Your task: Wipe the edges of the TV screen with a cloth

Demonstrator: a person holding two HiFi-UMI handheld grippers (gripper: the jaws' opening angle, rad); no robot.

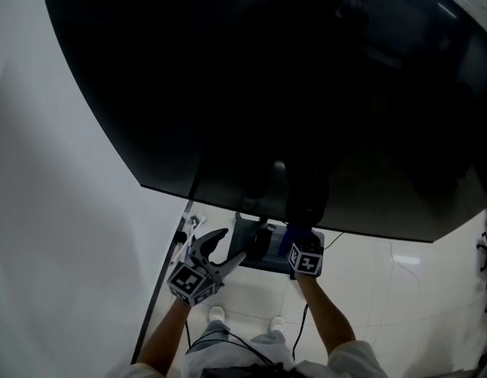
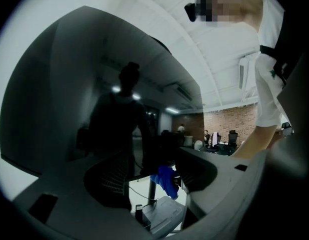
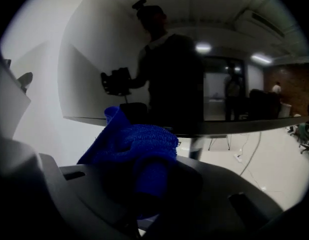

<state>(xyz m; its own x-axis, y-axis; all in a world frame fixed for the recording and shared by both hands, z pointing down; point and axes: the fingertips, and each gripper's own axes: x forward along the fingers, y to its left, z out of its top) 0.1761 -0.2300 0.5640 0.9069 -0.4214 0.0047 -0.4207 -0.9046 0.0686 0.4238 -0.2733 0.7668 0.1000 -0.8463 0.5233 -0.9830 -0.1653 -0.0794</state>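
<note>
The big black TV screen (image 1: pixel 291 93) fills the top of the head view; its lower edge (image 1: pixel 251 209) slants across just above both grippers. My right gripper (image 1: pixel 302 242) is shut on a bunched blue cloth (image 1: pixel 295 237) and holds it right under that lower edge, near the stand. In the right gripper view the cloth (image 3: pixel 139 149) bulges out of the jaws, with the screen's bottom edge (image 3: pixel 214 128) close behind it. My left gripper (image 1: pixel 232 244) hangs open and empty to the left, apart from the screen. From the left gripper view the cloth (image 2: pixel 165 179) shows between the open jaws.
A white wall (image 1: pixel 62 211) lies left of the TV. The grey stand base (image 1: pixel 255 252) and a black pole (image 1: pixel 166 266) sit below the screen on the pale floor (image 1: pixel 385 290). An office with chairs and people (image 2: pixel 214 139) shows far off.
</note>
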